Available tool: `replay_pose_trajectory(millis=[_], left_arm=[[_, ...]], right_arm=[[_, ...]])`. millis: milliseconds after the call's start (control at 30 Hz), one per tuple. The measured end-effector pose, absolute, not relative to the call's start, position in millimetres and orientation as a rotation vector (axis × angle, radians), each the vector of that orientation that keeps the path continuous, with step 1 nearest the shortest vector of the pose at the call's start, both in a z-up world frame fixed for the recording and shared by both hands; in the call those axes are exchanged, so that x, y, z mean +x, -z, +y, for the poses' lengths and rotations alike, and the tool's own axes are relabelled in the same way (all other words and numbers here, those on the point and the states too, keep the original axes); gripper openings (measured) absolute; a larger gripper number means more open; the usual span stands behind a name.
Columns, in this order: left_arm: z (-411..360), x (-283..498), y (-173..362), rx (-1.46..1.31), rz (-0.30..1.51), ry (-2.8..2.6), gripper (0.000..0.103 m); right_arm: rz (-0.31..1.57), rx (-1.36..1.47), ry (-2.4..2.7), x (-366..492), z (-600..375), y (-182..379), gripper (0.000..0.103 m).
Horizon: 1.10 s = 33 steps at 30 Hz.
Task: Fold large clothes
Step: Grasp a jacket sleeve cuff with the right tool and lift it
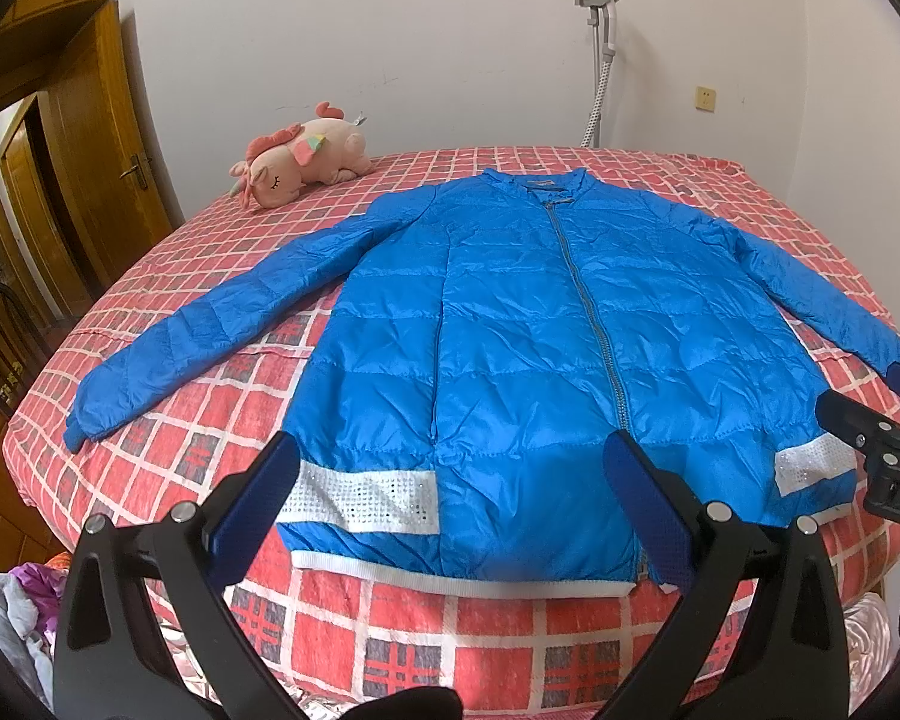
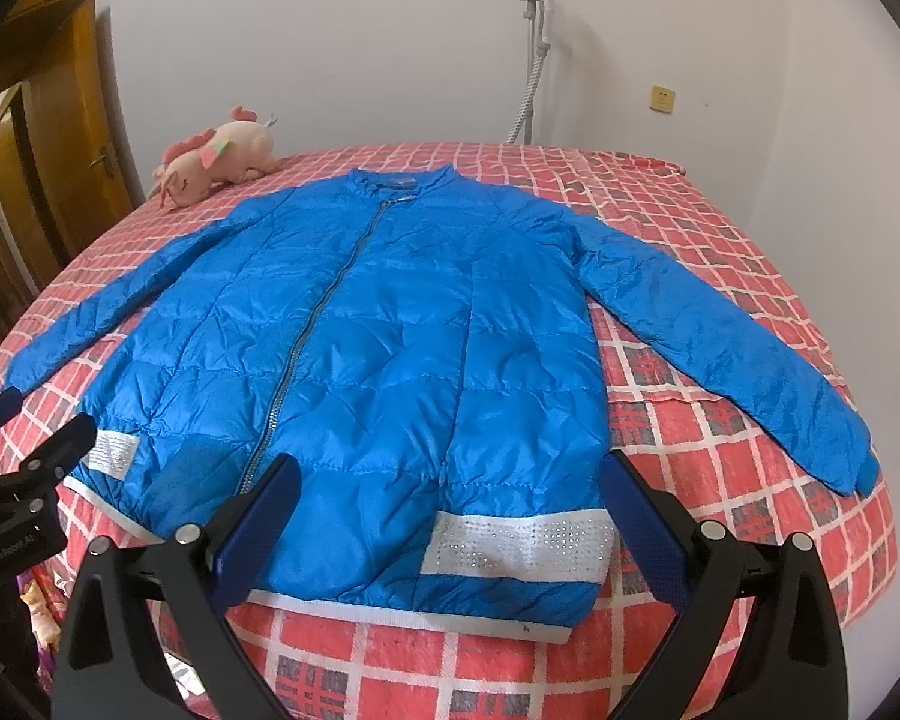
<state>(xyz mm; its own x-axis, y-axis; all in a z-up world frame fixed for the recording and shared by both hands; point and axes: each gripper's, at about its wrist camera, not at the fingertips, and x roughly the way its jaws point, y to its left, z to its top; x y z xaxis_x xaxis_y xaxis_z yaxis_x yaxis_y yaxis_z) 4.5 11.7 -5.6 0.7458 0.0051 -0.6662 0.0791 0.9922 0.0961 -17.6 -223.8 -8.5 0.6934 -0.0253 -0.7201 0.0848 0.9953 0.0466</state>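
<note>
A blue quilted jacket [image 1: 522,324] lies flat and zipped on the bed, front up, sleeves spread out to both sides, collar at the far end; it also shows in the right wrist view [image 2: 390,348]. White bands cross its hem. My left gripper [image 1: 450,468] is open and empty, hovering over the hem's left half. My right gripper [image 2: 450,480] is open and empty, over the hem's right half. Each gripper shows at the edge of the other's view: the right one [image 1: 870,414], the left one [image 2: 24,420].
The bed [image 1: 390,648] has a red checked cover. A pink plush toy [image 1: 300,162] lies at the far left corner. A garment steamer [image 1: 600,60] stands by the far wall. A wooden door [image 1: 90,150] is on the left. Clothes [image 1: 12,612] are piled below left.
</note>
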Motion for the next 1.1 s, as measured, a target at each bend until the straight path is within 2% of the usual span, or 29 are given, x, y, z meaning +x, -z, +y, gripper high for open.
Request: replay_pose_trajectory(millis=[467,667,1100], left_arm=[[7.7,25.6,11.3,0.15,0.71,0.056,0.1],[-3.0,72.1,23.3,0.12,0.785,0.147,0.1],[-21.7,164.3,49.8,0.104,0.902,0.18,0.1]], right_arm=[[0.812,0.124,0.076,-5.8,-251.5,14.3,0.099],[0.851,0.301,0.236,-5.2,-344.7,29.5,0.099],[0.944,0.621,0.728,-61.8,-574.9,63.4,0.099]])
